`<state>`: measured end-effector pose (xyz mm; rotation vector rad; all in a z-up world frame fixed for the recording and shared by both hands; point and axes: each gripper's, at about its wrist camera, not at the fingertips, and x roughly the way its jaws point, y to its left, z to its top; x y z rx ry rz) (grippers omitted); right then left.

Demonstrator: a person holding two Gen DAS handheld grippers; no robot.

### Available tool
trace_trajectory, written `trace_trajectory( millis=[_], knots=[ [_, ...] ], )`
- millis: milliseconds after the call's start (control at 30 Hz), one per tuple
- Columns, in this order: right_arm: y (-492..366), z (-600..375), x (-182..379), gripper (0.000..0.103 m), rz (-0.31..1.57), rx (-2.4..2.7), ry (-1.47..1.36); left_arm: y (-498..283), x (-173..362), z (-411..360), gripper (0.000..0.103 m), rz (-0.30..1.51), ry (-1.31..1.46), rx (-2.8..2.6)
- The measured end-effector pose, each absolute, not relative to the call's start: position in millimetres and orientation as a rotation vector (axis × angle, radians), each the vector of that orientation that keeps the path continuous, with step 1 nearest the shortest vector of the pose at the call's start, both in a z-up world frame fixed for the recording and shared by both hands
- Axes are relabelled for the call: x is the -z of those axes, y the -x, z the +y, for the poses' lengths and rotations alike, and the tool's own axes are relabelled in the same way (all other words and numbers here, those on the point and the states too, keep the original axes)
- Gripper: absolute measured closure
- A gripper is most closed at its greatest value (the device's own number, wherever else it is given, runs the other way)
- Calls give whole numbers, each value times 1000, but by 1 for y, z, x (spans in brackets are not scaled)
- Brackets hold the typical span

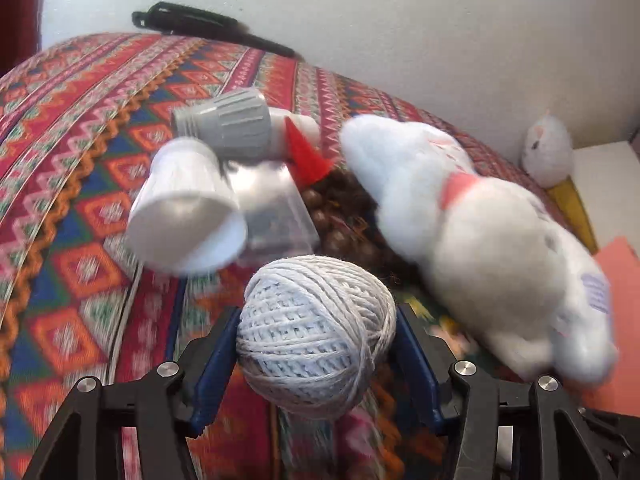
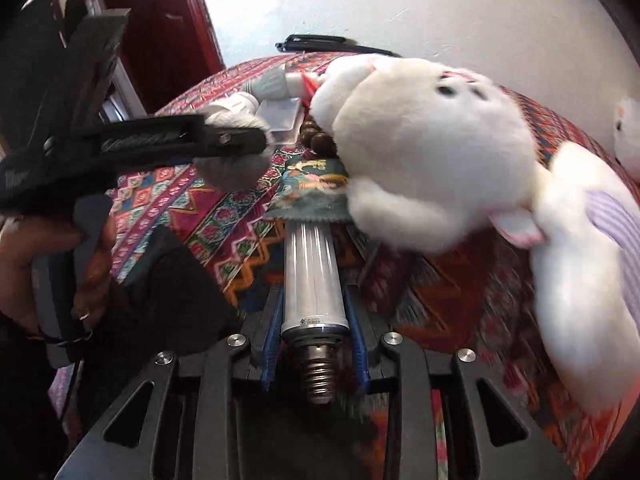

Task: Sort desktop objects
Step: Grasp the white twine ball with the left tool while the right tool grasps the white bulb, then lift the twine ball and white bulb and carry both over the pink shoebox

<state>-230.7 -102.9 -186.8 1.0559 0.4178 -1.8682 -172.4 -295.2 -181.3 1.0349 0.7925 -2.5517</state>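
Two things are held — a twine ball [image 1: 316, 336] pinched by the left gripper [image 1: 316, 344], a tubular bulb [image 2: 312, 280] by the right gripper [image 2: 314, 340]; a sorting spot, seemingly unseen, is needed next.

— What lies under everything?
— A patterned woven cloth [image 1: 80, 128] in red, orange and blue.
— And beyond the cloth?
— A pale wall [image 1: 400, 20] rises behind its far edge; a dark red door [image 2: 160, 12] stands left of it.

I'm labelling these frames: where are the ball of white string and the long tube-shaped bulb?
ball of white string [image 1: 316, 336], left wrist view, wound front.
long tube-shaped bulb [image 2: 312, 276], right wrist view, ribbed white body.
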Motion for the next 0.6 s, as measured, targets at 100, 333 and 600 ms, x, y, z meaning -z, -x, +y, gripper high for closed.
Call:
trace_trajectory(
  millis=[100, 333, 600],
  knots=[
    [214, -82, 173, 72, 396, 1879, -1047, 144, 166, -282, 39, 786, -1023, 2561],
    [166, -39, 147, 72, 351, 1898, -1026, 72, 140, -247, 39, 770, -996, 2592],
    [115, 10, 128, 72, 318, 1930, -1023, 35, 124, -189, 39, 698, -1051, 2687]
  ],
)
